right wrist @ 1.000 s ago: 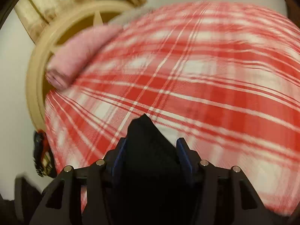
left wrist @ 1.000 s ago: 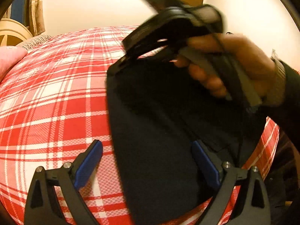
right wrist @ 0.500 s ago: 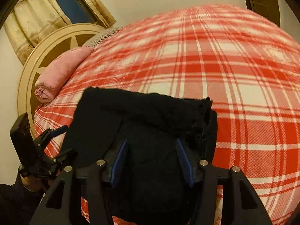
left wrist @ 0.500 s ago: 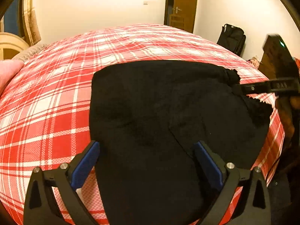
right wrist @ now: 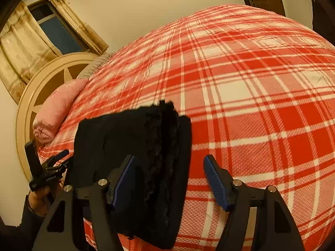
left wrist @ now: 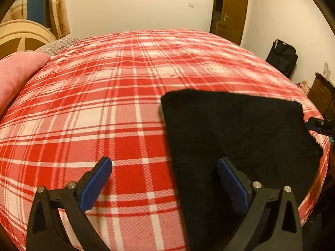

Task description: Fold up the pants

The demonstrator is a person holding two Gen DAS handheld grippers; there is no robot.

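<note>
Since a second ago the black pants (right wrist: pixel 134 159), then hanging lifted from the right gripper (right wrist: pixel 169 179), have come down onto the red plaid bed (left wrist: pixel 117 113) as a folded stack near its close edge. The right jaws have just been opening; the stack's ragged edge lies between them, but the pads stand clear of it, the right pad over bare bedspread, so the cloth is released. The left gripper (left wrist: pixel 165 184) has drifted so that less of the pants shows between its jaws: they are spread wide and grasp nothing, one pad over plaid, the other over black cloth.

The stack reads as a rough rectangle, its long axis running away from the left jaws toward the far side of the bed. From the left gripper the pants lie ahead and to the right; from the right gripper they lie ahead and to the left, with the frayed edge nearest. The right hand looks nearer for any further fold or smoothing. A pink pillow (right wrist: pixel 60 113) sits well apart at the headboard.
</note>
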